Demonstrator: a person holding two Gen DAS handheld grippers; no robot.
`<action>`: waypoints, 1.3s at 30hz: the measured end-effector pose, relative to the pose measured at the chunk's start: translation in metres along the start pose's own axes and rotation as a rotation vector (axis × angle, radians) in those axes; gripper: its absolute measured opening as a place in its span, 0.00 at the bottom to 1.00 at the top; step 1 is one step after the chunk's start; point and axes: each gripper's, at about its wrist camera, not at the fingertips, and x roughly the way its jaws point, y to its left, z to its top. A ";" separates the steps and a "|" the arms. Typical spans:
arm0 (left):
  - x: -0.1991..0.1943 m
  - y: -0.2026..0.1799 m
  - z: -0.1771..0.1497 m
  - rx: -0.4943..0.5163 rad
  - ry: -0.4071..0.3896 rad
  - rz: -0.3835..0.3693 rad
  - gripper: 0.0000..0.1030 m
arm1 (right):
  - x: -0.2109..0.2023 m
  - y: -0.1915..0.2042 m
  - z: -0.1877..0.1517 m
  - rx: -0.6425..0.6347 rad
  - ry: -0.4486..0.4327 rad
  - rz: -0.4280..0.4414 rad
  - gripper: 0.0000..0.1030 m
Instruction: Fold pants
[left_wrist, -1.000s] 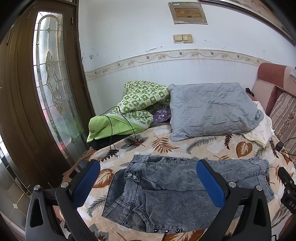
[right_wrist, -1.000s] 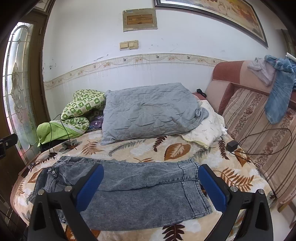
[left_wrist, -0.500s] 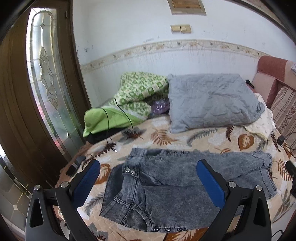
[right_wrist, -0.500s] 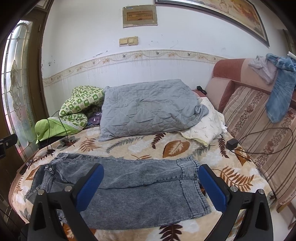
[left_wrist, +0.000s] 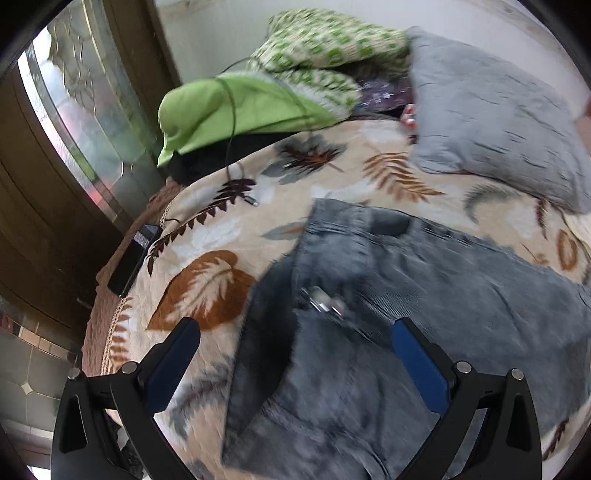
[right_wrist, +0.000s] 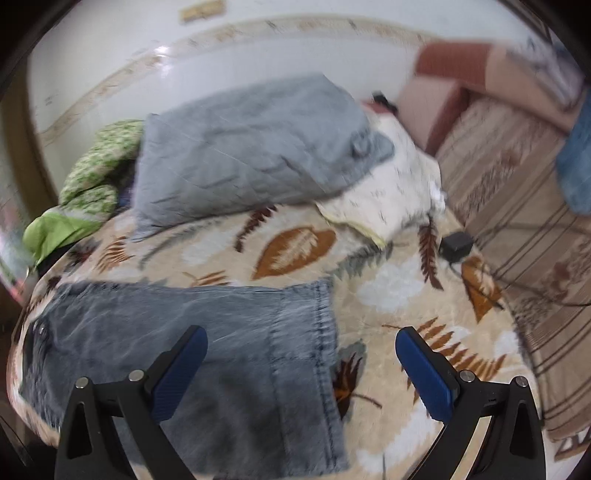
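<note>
Black gripper (left_wrist: 295, 343) frames, blue pads (right_wrist: 424, 373), silver screws

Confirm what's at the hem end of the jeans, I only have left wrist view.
Observer: The right gripper is over the hem end of the jeans, jaws open, holding nothing.
Operator: Anything lying past the hems?
Observer: A small black charger block lies on the leaf-print blanket beyond them, apart from the denim, its cable running toward the striped sofa cushion.
Operator: Are the legs stacked?
Observer: Yes, one leg lies over the other with both hem edges close together. The image is blurred, so I cannot tell whether they line up exactly.
</note>
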 end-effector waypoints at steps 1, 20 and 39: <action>0.009 0.005 0.007 -0.007 0.005 0.005 1.00 | 0.012 -0.007 0.006 0.034 0.014 0.023 1.00; 0.164 -0.017 0.125 -0.149 0.252 -0.089 0.80 | 0.126 -0.011 0.045 0.160 0.144 0.081 0.98; 0.190 -0.055 0.115 -0.121 0.264 -0.217 0.14 | 0.181 -0.033 0.059 0.184 0.291 0.072 0.81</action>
